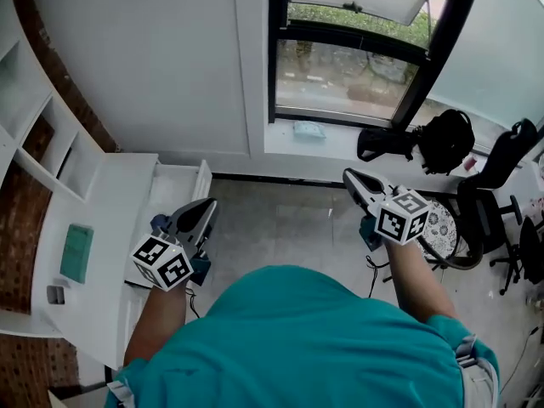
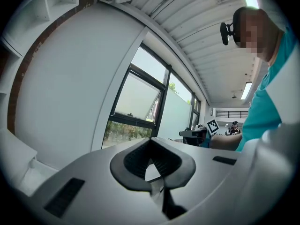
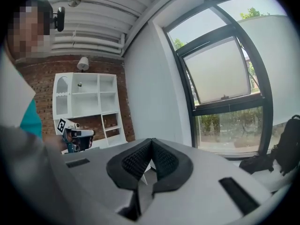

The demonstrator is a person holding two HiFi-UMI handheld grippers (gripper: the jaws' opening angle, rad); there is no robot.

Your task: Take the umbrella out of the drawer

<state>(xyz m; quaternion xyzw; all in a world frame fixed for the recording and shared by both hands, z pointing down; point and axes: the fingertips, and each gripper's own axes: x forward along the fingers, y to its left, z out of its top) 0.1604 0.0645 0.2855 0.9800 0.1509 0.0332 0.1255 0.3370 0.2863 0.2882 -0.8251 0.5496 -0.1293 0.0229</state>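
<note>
I see no umbrella in any view. A white desk (image 1: 110,228) stands at the left, and what looks like its open white drawer (image 1: 180,184) juts out beside it; what lies inside is hidden from me. My left gripper (image 1: 206,206) hovers just right of that drawer, pointing at the wall, jaws shut and empty (image 2: 151,142). My right gripper (image 1: 350,177) is held over the floor toward the window, also shut on nothing (image 3: 151,142). Each gripper shows small in the other's view.
A teal book (image 1: 76,252) lies on the desk, under white wall shelves (image 1: 42,134). Black bags (image 1: 442,138) and a teal cloth (image 1: 308,129) sit on the window sill. A patterned round stool (image 1: 438,228) and black office chairs (image 1: 501,185) stand at the right.
</note>
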